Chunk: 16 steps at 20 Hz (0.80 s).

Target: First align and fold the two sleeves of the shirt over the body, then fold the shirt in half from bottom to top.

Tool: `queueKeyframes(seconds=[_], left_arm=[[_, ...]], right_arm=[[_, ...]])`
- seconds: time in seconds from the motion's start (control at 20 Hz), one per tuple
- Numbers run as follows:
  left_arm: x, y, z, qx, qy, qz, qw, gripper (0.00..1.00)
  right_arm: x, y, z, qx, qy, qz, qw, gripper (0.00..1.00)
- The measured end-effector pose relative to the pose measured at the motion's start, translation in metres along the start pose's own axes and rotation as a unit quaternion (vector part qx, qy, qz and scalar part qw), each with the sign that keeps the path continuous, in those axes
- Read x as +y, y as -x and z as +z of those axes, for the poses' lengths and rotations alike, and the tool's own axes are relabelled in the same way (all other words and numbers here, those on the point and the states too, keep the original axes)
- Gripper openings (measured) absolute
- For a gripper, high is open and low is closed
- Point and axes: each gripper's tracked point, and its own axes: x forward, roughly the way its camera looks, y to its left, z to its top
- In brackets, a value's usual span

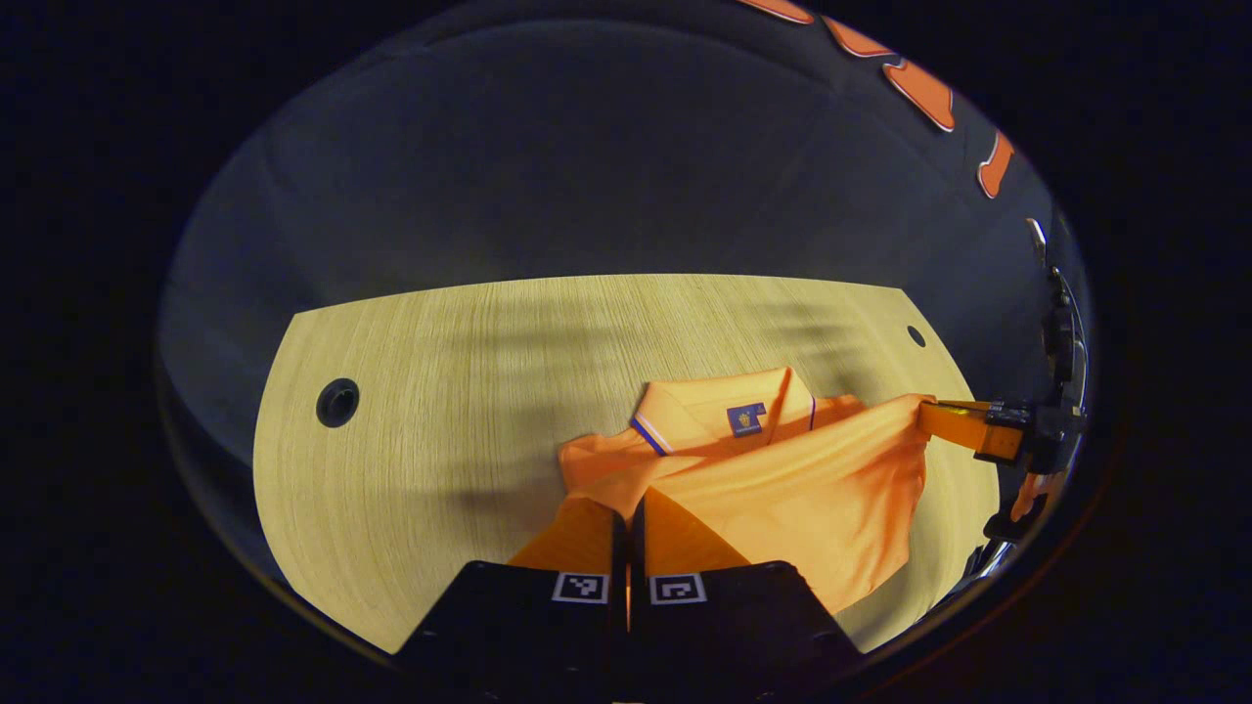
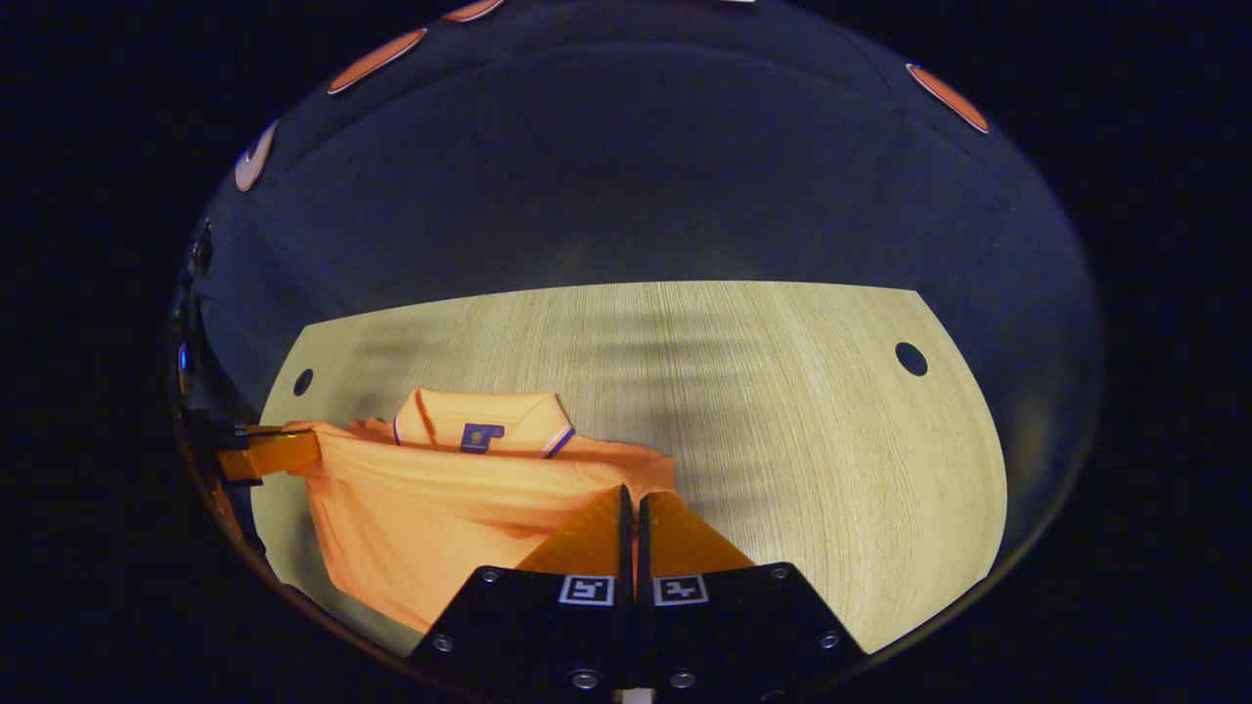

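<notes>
Orange fabric: a polo shirt [image 1: 782, 479] lies on the pale wood tabletop [image 1: 440, 391], collar [image 1: 724, 411] toward the far edge; most of the bare wood is on one side of it
Stage, as I judge it: the bottom-to-top fold is under way; the hem looks lifted and carried toward the collar, with both grippers holding corners; whether the sleeves are already tucked flat underneath, I cannot tell
Left gripper [image 1: 628, 513]: fingers pressed together with a fold of shirt cloth pinched between them, near the shirt's left side
Right gripper [image 2: 631, 508]: fingers likewise closed on the cloth at the opposite corner; from the left gripper view it appears at the right rim [image 1: 963, 425], stretching the fabric taut; from the right gripper view the left one appears at the left rim [image 2: 269, 452]
Cloth between them: hangs in a slack curve, raised off the table, its lower part draped toward the near edge
Risk, uneven travel: if one gripper runs ahead, the folded edge will land skewed against the collar
Risk, slack: the sagging middle may crease or bunch underneath when laid down
Risk, grip: a thin pinch could slip; a corner dropped early would undo the fold
Risk, sleeves: dragging the top layer might pull folded sleeves out of place
</notes>
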Motion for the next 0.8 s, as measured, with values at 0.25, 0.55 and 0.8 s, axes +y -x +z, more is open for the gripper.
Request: queueKeyframes(seconds=[0.25, 0.55, 0.8], left_arm=[[0.021, 0.0, 0.005, -0.01, 0.004, 0.043, 0.999, 0.01], [0.028, 0.019, 0.027, -0.007, -0.032, 0.058, 0.998, 0.09], [0.029, 0.063, 0.03, -0.049, -0.023, 0.075, 0.996, 1.0]], right_arm=[[0.007, -0.01, 0.008, -0.004, 0.019, 0.006, 1.0, 0.01], [-0.013, -0.001, 0.016, -0.015, -0.028, -0.021, 0.999, 0.16], [-0.022, 0.05, 0.032, -0.078, -0.023, -0.019, 0.996, 0.46]])
